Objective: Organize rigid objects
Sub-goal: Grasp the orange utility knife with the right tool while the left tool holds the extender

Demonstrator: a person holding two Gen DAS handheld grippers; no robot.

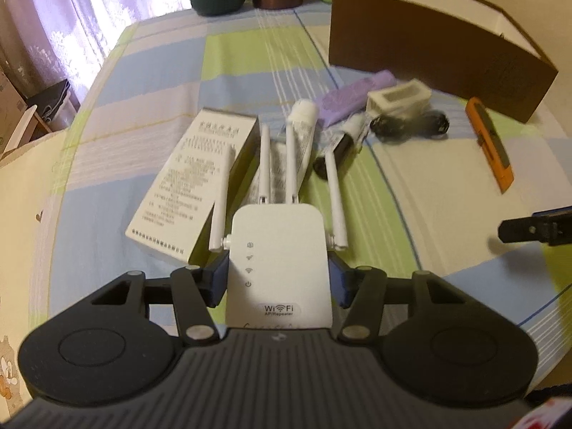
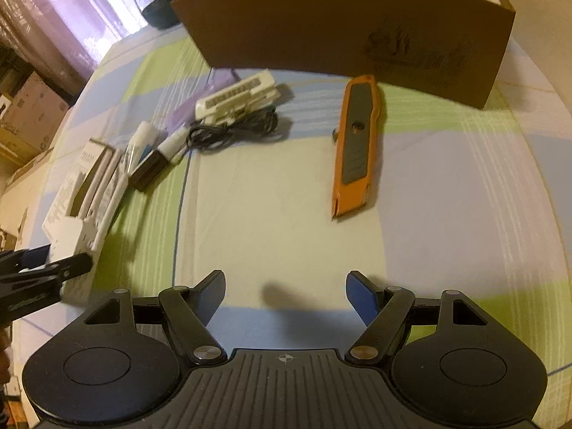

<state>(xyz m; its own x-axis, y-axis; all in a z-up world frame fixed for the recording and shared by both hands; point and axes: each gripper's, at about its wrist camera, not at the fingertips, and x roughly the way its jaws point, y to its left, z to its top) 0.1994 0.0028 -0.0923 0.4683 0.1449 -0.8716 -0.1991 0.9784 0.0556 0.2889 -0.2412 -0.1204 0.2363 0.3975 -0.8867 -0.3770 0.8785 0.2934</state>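
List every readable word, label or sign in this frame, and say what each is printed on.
"WiFi" and "AP/Repeater": label on the white repeater, held in the left gripper.
Four status icons, no words: same repeater's face.
Dense print on the white carton: too blurred to read.
Dark print on the brown box: illegible.

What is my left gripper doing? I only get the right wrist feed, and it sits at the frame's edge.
Observer: The left gripper is shut on the white WiFi repeater, pads on both its sides.
Operator: Which way do its antennas point?
Observer: Away from the gripper, toward the white printed box and the tubes.
Operator: Any markings on its face?
Observer: Yes, a row of small indicator icons above a WiFi label.
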